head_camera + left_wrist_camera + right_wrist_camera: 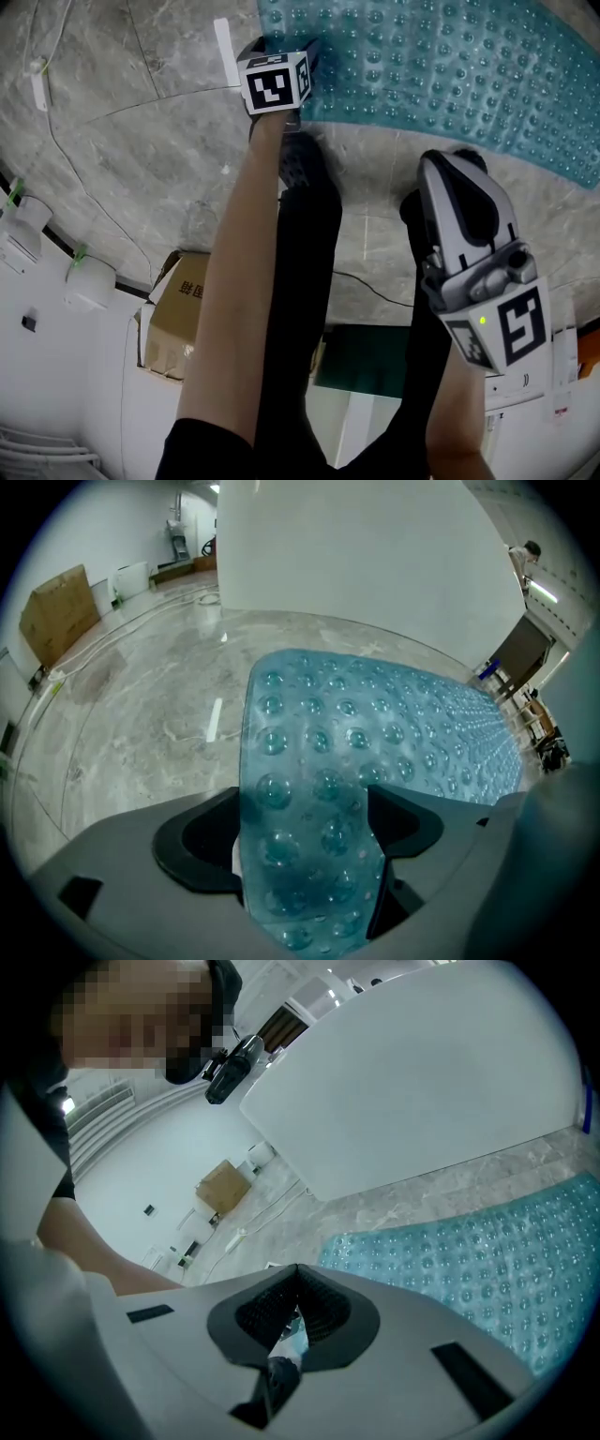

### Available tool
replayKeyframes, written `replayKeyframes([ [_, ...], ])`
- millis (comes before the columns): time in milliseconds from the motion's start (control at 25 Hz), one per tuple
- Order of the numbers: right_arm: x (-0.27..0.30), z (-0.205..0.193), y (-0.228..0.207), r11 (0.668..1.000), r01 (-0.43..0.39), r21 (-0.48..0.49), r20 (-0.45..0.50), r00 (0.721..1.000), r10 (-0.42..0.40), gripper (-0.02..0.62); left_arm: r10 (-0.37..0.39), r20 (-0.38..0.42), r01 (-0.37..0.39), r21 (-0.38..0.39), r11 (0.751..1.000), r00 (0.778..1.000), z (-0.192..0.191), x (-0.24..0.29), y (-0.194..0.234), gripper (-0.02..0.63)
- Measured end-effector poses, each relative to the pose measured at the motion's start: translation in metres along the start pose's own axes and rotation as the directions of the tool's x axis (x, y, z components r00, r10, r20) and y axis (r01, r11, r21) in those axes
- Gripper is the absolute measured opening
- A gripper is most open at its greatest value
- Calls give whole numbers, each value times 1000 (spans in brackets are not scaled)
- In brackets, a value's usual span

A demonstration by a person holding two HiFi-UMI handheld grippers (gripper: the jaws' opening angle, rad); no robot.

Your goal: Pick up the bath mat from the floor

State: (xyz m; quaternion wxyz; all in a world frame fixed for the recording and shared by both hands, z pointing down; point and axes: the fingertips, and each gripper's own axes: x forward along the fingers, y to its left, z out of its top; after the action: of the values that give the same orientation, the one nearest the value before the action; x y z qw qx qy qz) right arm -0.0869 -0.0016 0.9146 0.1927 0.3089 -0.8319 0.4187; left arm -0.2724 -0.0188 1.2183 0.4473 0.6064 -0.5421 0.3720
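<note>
The bath mat (450, 66) is translucent teal with rows of round bumps and lies flat on the grey marble floor (141, 159). My left gripper (281, 45) reaches down to the mat's near-left corner. In the left gripper view the mat (375, 733) runs in between the wide-apart jaws of the left gripper (305, 827), and the pads do not press on it. My right gripper (450, 167) hangs above the floor short of the mat's edge. In the right gripper view its pads (292, 1321) meet, and the mat (487, 1260) lies ahead to the right.
A person's black-clad legs (300, 281) stand between the two grippers. A cardboard box (178, 319) sits at the lower left, a white strip (225, 52) lies beside the mat's corner, and a thin cable (375, 286) crosses the floor. A white wall (356, 546) rises behind the mat.
</note>
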Motion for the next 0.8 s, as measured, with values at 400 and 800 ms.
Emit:
replayKeyframes([
  [400, 2, 3, 1, 1000, -7, 2, 5, 1000, 7, 12, -17, -25, 17, 21, 1000, 1000, 0, -3, -23, 229],
  [800, -5, 8, 1, 999, 16, -33, 31, 999, -15, 12, 28, 18, -29, 50, 998, 999, 13, -36, -51, 65],
])
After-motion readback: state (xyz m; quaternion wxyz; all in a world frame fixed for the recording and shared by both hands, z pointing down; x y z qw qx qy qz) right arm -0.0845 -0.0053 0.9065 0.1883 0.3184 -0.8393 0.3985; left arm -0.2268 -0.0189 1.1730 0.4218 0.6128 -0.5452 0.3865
